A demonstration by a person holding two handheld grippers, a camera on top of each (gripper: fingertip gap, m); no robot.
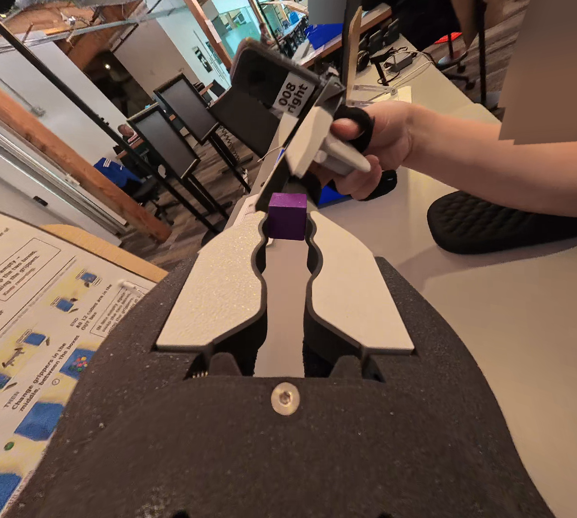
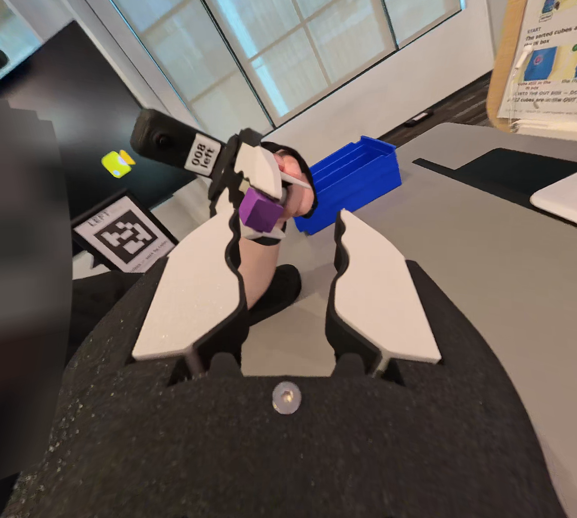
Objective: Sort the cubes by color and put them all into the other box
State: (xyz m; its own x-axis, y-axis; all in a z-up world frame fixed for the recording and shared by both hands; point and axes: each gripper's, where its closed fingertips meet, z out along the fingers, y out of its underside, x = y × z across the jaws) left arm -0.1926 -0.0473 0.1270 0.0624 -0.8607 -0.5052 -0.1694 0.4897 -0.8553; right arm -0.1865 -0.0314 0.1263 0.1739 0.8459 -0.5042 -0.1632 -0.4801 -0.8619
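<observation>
Left tool (image 1: 287, 222) pinches 1 matte purple cube (image 1: 287, 216); right tool (image 2: 285, 222) gapes, empty.

Purple cube (image 1: 287, 216) matt, smooth; blue box (image 2: 352, 184) glossy plastic; table (image 2: 468, 253) smooth, matt grey.

Grey table (image 2: 468, 253) w/ blue box (image 2: 352, 184), black mat (image 2: 515, 169).

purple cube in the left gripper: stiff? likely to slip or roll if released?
Probably rigid: the purple cube keeps sharp edges while clamped in the left gripper. Flat faces suggest it will not roll. Held only at the fingertips, so it might twist or slip. Matte surface probably helps grip.
</observation>
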